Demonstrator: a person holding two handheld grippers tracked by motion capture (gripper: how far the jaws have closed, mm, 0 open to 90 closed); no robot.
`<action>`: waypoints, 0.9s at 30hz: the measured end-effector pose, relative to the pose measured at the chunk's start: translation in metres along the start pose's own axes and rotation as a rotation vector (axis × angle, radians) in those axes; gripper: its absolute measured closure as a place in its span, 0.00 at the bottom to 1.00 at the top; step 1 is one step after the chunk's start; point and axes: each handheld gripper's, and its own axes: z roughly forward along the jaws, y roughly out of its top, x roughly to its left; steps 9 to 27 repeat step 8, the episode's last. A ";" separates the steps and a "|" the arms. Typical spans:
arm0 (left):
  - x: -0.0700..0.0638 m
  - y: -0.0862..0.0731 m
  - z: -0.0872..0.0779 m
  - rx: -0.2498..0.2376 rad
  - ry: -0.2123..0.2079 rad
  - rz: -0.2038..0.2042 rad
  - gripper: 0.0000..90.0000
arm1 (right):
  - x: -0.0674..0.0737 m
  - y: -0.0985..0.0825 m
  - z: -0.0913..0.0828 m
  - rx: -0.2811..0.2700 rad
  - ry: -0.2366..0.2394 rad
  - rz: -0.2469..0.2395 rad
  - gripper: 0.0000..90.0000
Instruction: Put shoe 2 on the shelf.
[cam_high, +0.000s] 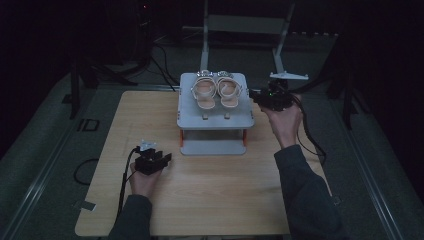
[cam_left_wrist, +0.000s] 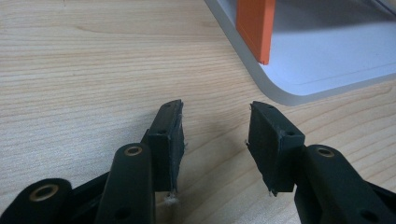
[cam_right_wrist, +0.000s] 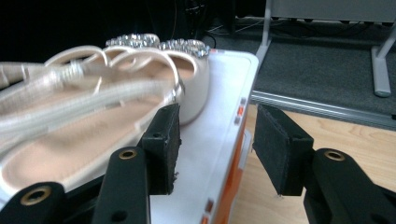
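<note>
A pair of pale sandals (cam_high: 216, 91) with sparkly toe straps lies on the top shelf of a small white rack (cam_high: 215, 120) with orange posts. My right gripper (cam_high: 261, 96) is at the rack's right edge beside the right sandal (cam_right_wrist: 93, 126), open, nothing between its fingers (cam_right_wrist: 166, 144); the shelf's edge (cam_right_wrist: 224, 130) lies under the gap. My left gripper (cam_high: 167, 159) rests low over the wooden table near the rack's front left, open and empty (cam_left_wrist: 215, 144), facing the rack's bottom shelf (cam_left_wrist: 327, 60) and an orange post (cam_left_wrist: 254, 28).
The wooden table (cam_high: 150, 115) has bare room left and front of the rack. A metal frame (cam_high: 245, 30) stands behind the table on dark floor. Cables (cam_high: 312, 140) trail from both grippers.
</note>
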 end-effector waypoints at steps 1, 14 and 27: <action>0.000 0.000 0.000 0.000 0.000 0.000 0.62 | -0.001 -0.004 -0.001 -0.002 -0.002 -0.005 0.56; 0.000 0.000 0.000 0.000 0.002 0.001 0.62 | -0.009 -0.036 -0.014 -0.015 -0.001 0.008 0.56; 0.000 0.000 0.000 0.000 0.002 0.001 0.62 | -0.009 -0.036 -0.014 -0.015 -0.001 0.008 0.56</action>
